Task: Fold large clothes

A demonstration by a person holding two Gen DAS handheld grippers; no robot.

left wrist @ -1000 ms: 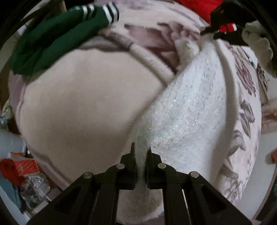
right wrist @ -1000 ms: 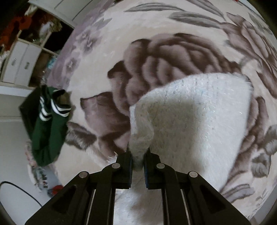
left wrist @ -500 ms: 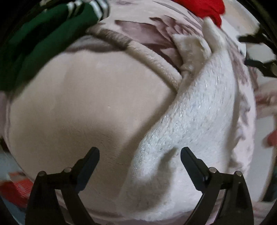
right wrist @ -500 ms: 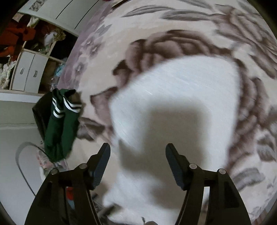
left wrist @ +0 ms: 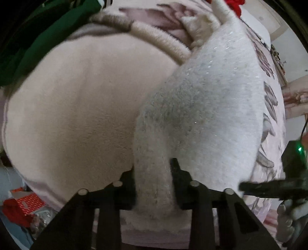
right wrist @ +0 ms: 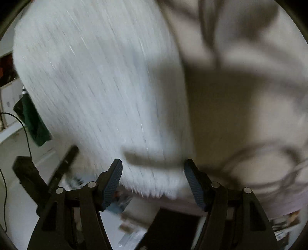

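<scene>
A fluffy white sweater with glittery threads lies on a pale floral blanket. My left gripper is shut on the sweater's near edge, a thick roll of the fabric between its fingers. In the right wrist view the sweater fills the left half, blurred by motion. My right gripper is open, its fingers on either side of the sweater's near edge, not clamped. The right gripper also shows at the right edge of the left wrist view.
A green garment with white stripes lies at the blanket's far left; it also shows in the right wrist view. A red garment lies at the far end. Boxes and clutter sit on the floor by the bed.
Both grippers let go of the sweater and opened. My left gripper has closed again on the near edge. My right gripper has swung round to the near edge and stays open.
</scene>
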